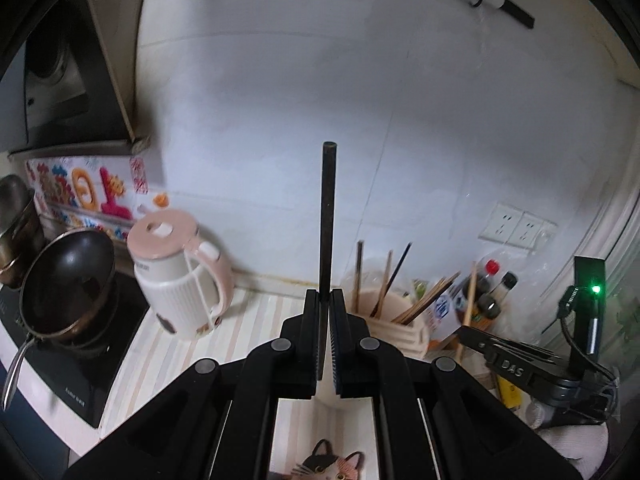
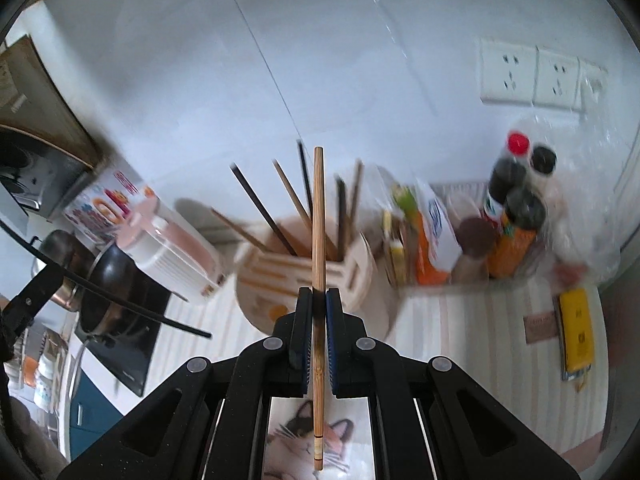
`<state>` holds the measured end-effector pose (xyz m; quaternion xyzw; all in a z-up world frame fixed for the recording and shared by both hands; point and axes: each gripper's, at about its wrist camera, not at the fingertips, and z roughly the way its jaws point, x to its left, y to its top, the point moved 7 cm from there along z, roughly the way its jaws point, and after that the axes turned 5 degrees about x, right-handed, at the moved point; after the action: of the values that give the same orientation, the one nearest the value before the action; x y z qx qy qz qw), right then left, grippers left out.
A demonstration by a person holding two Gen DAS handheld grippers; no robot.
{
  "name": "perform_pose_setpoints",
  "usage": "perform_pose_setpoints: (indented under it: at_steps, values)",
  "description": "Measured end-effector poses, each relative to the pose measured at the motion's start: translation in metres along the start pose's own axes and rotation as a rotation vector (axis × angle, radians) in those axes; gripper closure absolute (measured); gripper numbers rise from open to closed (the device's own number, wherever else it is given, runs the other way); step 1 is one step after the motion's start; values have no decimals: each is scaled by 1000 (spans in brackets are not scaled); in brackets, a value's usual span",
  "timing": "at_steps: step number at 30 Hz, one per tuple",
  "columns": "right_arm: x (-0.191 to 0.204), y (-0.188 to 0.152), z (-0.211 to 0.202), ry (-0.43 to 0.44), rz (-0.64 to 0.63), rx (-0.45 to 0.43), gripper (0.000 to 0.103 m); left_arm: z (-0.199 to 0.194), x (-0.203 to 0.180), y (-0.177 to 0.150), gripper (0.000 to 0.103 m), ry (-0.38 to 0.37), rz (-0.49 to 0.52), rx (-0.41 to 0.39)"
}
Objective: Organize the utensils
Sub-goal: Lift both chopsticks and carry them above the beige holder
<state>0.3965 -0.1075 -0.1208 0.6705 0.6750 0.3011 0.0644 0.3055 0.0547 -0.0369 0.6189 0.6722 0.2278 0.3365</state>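
Note:
My left gripper point(image 1: 325, 294) is shut on a dark chopstick point(image 1: 328, 216) that stands upright above the counter. My right gripper point(image 2: 319, 294) is shut on a light bamboo chopstick point(image 2: 318, 216), just in front of and above the beige slatted utensil holder point(image 2: 344, 268). The holder carries several brown and dark chopsticks point(image 2: 288, 192). In the left wrist view the holder point(image 1: 404, 330) is right of my gripper, and the right gripper point(image 1: 516, 360) shows beyond it with a chopstick point(image 1: 469, 312). The left gripper's dark chopstick point(image 2: 132, 300) crosses the left of the right wrist view.
A pink and white kettle point(image 1: 184, 280) and a dark pan point(image 1: 68, 284) on a black cooktop stand at left. Sauce bottles point(image 2: 516, 200) and packets point(image 2: 436, 232) crowd the back right corner. A yellow item point(image 2: 576, 328) lies on the striped counter. A cat picture point(image 2: 308, 440) lies below.

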Motion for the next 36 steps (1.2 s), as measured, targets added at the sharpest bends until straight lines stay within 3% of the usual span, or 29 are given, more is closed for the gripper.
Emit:
perform_pose_setpoints:
  at_steps: [10,17,25,36]
  values:
    - [21,51,-22,33,-11,-89,96,-8,-24,41,100,-63,27,-47]
    - [17,93,-28,30,15,-161,96,7,-39,66,100,-102,40,-54]
    - [9,128,-15,25,52,-234,96,45,-46,77,100,-130,44,-18]
    - [-6,142,14,16,75,-322,96,100,-52,74,101,-156,56,63]
